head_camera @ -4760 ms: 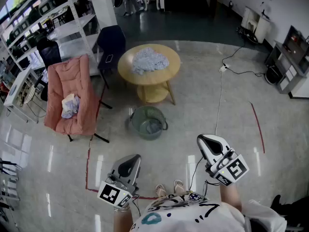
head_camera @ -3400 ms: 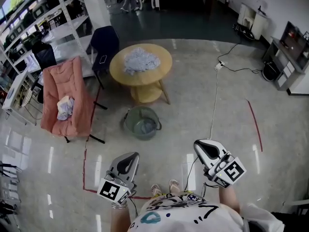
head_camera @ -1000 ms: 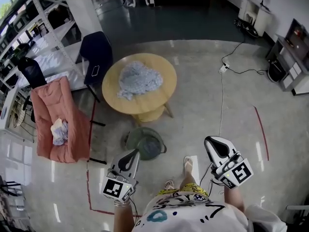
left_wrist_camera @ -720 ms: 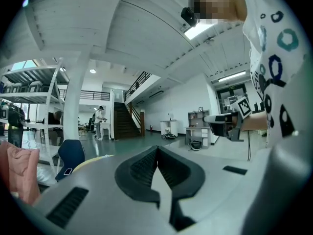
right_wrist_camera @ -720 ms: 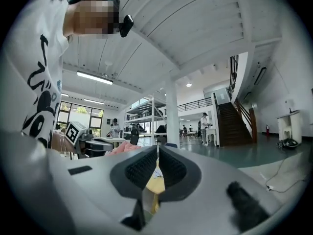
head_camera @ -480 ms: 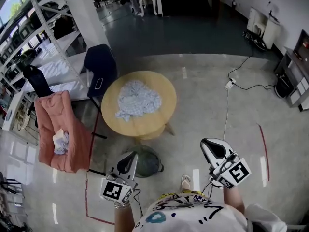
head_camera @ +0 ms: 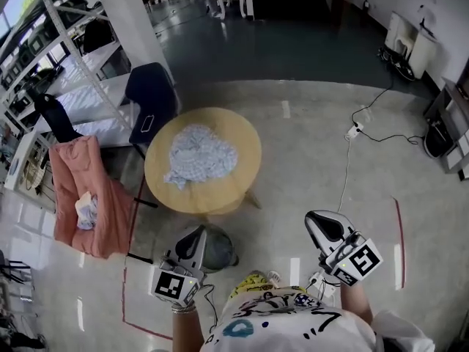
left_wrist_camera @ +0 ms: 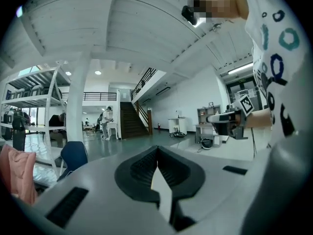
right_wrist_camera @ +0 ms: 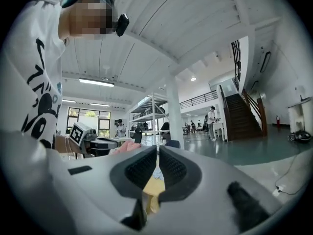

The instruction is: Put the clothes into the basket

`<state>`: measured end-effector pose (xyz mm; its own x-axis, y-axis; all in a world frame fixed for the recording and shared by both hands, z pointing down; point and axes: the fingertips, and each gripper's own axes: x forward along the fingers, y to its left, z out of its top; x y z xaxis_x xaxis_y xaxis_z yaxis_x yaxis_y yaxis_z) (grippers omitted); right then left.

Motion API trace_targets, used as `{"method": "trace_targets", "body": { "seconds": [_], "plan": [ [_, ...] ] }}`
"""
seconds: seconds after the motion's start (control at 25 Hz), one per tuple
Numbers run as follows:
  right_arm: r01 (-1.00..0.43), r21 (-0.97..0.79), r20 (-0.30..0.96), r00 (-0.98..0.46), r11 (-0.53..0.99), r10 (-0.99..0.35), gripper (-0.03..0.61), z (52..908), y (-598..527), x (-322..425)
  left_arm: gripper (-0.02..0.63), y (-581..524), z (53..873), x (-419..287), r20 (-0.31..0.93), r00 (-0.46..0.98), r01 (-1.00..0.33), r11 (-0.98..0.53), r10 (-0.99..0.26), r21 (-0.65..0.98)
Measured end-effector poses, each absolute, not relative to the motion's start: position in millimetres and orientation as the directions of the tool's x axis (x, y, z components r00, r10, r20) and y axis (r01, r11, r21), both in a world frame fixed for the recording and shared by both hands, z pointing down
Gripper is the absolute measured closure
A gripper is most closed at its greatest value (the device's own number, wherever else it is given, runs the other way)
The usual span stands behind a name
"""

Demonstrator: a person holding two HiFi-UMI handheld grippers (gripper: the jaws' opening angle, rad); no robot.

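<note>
Polished grey floor (head_camera: 308, 160) of an open hall, with a round wooden bench (head_camera: 245, 176) as landmark. Pale blue clothes (head_camera: 199, 156) lie heaped on the bench; the basket (head_camera: 218, 249) stands on the floor just beside it. Left tool (head_camera: 192, 235) and right tool (head_camera: 323, 223), held on the basket's side of the bench, both have their jaws together and empty.

Glossy stone-like floor (head_camera: 315, 160), matt pale wood table (head_camera: 243, 147), soft crumpled cloth (head_camera: 199, 156), perhaps plastic basket (head_camera: 219, 247).
</note>
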<state>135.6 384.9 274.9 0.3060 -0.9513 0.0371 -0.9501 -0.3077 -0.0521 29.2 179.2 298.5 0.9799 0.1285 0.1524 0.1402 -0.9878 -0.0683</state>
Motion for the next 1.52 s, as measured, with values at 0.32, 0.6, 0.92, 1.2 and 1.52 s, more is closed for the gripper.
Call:
{"method": "trace_targets", "body": {
  "seconds": [0.32, 0.6, 0.92, 1.2, 1.52],
  "plan": [
    [-0.966, -0.079, 0.069, 0.242, -0.247, -0.968, 0.545, 291.4, 347.1, 181.5, 0.6, 142.3, 312.5, 77.4, 0.177, 0.982, 0.07, -0.996, 0.059, -0.053],
    [-0.977, -0.101, 0.125, 0.175, -0.188, -0.976, 0.545, 305.9, 296.6, 248.5, 0.6, 95.3, 312.5, 150.9, 0.17, 0.985, 0.031, -0.998, 0.022, -0.055],
    [-0.993, -0.099, 0.132, 0.058, -0.072, -0.99, 0.545, 306.3, 216.3, 306.4, 0.6, 37.7, 309.9, 198.6, 0.179, 0.983, -0.037, -0.998, -0.044, -0.042],
    [-0.995, -0.099, 0.146, -0.047, 0.033, -0.988, 0.545, 317.0, 167.5, 335.7, 0.6, 4.1, 311.3, 212.2, 0.171, 0.971, -0.159, -0.986, -0.166, -0.05],
    [-0.956, -0.159, 0.196, -0.275, 0.246, -0.941, 0.545, 342.1, 114.1, 370.8, 0.6, -22.8, 323.3, 219.4, 0.194, 0.901, -0.388, -0.921, -0.389, -0.045]
  ]
}}
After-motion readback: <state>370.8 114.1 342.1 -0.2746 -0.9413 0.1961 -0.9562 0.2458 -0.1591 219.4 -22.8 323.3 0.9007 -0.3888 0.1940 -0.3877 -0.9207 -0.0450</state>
